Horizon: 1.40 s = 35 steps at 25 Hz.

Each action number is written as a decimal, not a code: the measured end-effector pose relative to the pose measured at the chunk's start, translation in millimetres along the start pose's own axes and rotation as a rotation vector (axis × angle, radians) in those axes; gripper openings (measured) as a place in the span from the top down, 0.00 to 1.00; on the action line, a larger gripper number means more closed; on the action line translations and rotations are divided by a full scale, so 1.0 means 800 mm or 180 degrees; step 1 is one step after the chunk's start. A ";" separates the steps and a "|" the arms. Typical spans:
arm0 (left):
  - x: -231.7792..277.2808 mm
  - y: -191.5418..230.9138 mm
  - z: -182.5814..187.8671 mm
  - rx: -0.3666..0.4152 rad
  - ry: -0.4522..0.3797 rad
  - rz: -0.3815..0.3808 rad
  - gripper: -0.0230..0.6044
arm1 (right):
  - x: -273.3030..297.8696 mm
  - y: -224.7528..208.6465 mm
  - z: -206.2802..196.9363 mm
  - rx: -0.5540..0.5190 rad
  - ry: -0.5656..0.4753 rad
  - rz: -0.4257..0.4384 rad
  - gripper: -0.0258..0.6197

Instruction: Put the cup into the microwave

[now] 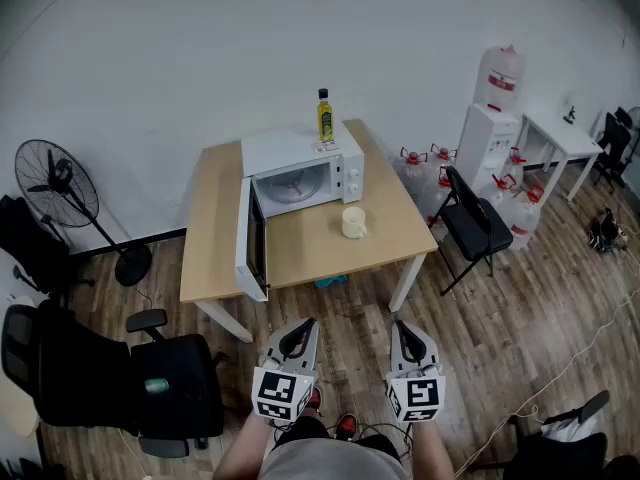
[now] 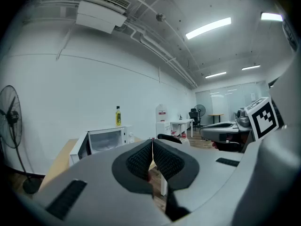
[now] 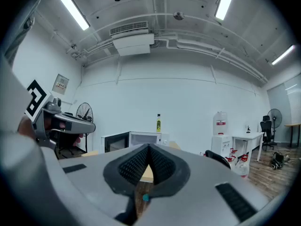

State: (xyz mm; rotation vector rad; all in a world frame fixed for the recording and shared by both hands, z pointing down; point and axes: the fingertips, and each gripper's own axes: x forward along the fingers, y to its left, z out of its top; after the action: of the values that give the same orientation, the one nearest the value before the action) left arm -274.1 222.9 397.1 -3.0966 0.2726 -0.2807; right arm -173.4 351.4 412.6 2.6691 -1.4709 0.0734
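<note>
Pale cup stands upright on the table before the open microwave.
I hold the left hand-held gripper and right hand-held gripper with jaws together, empty.

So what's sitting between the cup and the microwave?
Nothing: in the head view, only bare table separates the cup from the open microwave.

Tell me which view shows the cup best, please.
The head view: the cup stands whole on the table before the microwave. In both gripper views I cannot make it out.
</note>
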 end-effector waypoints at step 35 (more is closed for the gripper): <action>0.254 0.131 -0.007 -0.0101 0.0254 0.0070 0.92 | 0.271 -0.103 -0.027 0.0204 0.0202 0.0049 0.93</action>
State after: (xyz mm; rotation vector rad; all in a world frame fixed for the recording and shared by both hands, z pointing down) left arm -96.2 84.1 434.9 -3.1156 0.3159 -0.4040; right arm 12.3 215.4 448.2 2.6785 -1.4947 0.2079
